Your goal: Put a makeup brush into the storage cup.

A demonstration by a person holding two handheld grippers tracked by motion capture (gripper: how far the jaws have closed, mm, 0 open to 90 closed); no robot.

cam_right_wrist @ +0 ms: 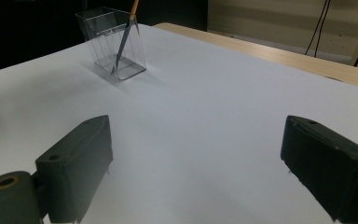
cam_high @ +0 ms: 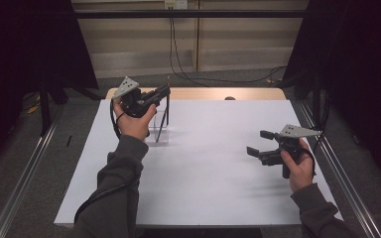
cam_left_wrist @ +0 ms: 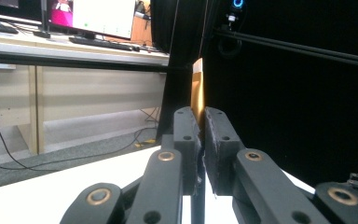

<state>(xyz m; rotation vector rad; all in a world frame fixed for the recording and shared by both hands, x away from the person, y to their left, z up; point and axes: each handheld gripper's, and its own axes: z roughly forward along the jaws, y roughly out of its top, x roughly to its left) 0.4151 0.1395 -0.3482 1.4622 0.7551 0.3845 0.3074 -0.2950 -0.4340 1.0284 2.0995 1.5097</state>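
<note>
Pencil upright in clear holder

Bench [cam_high: 203, 168] with a white top stands on grey floor [cam_high: 44, 163], dark curtains at both sides. Left gripper [cam_high: 164, 91] is clenched on the pencil [cam_high: 167, 106], whose long axis runs near vertical, tip down in the clear holder [cam_right_wrist: 114, 44] below. Right gripper [cam_high: 259, 143] hovers released, well apart.

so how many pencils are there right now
1, as far as the views show. The pencil leans in the clear cup at the table's far left, its top end pinched in the left gripper's shut jaws.
</note>
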